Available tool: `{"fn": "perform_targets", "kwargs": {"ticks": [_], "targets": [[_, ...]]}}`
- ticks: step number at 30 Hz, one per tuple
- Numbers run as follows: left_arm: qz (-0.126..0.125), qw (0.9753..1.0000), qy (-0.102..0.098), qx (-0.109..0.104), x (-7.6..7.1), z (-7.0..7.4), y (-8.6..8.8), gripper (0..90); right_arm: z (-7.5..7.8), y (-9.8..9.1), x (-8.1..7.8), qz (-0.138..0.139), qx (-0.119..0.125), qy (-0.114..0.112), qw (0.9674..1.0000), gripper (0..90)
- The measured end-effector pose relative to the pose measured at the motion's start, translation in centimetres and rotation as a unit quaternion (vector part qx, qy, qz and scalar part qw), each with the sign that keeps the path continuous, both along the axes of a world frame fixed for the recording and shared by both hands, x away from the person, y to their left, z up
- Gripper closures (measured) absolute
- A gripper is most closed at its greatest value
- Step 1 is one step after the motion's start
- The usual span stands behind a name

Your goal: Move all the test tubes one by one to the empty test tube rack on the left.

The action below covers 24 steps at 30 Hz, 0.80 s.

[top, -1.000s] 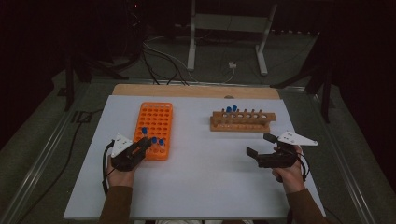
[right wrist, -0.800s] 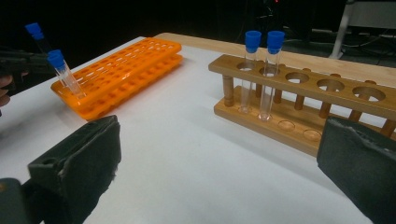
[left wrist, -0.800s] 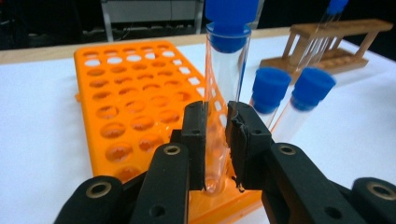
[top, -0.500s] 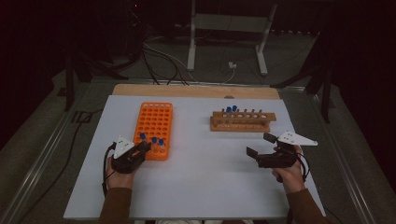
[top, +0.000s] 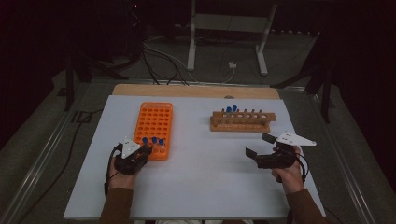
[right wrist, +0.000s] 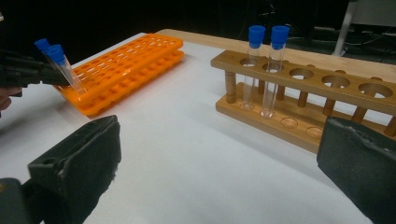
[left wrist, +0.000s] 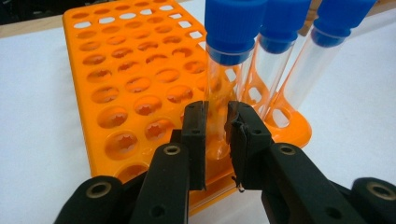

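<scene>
Left gripper view alone reveals the grip: a blue-capped tube (left wrist: 223, 70) stands in the orange rack (left wrist: 135, 88), glass clamped between the left gripper's (left wrist: 217, 140) jaws, two more tubes just beyond. High view places the right gripper (top: 261, 145) well apart; right gripper view shows its jaws wide apart before the wooden rack (right wrist: 327, 93).

Glossy orange plastic rack (left wrist: 140, 79), clear glassy tubes (left wrist: 219, 93) with matt blue caps (left wrist: 233, 28), varnished wooden stand (right wrist: 327, 88), matt white tabletop (top: 210, 172).
</scene>
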<state>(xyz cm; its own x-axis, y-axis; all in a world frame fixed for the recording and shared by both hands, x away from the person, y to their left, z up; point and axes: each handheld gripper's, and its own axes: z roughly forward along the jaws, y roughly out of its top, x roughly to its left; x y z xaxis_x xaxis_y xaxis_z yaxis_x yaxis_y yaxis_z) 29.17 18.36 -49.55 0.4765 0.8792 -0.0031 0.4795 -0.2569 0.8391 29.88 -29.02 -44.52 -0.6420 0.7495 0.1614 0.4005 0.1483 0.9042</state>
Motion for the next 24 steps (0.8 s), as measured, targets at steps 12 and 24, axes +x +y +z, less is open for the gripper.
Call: {"fn": "perform_targets", "kwargs": {"ticks": [12,24], "targets": [[0.005,1.0,0.006,-0.005,0.0,0.1,0.1,74.9,-0.2,0.4,0.0,0.007,-0.006,0.002,1.0,0.0],[0.0,0.9991,-0.028,-0.033,-0.6,1.3,1.0,77.6,-0.3,0.4,0.0,0.009,-0.006,0.003,0.9999,0.0]]}}
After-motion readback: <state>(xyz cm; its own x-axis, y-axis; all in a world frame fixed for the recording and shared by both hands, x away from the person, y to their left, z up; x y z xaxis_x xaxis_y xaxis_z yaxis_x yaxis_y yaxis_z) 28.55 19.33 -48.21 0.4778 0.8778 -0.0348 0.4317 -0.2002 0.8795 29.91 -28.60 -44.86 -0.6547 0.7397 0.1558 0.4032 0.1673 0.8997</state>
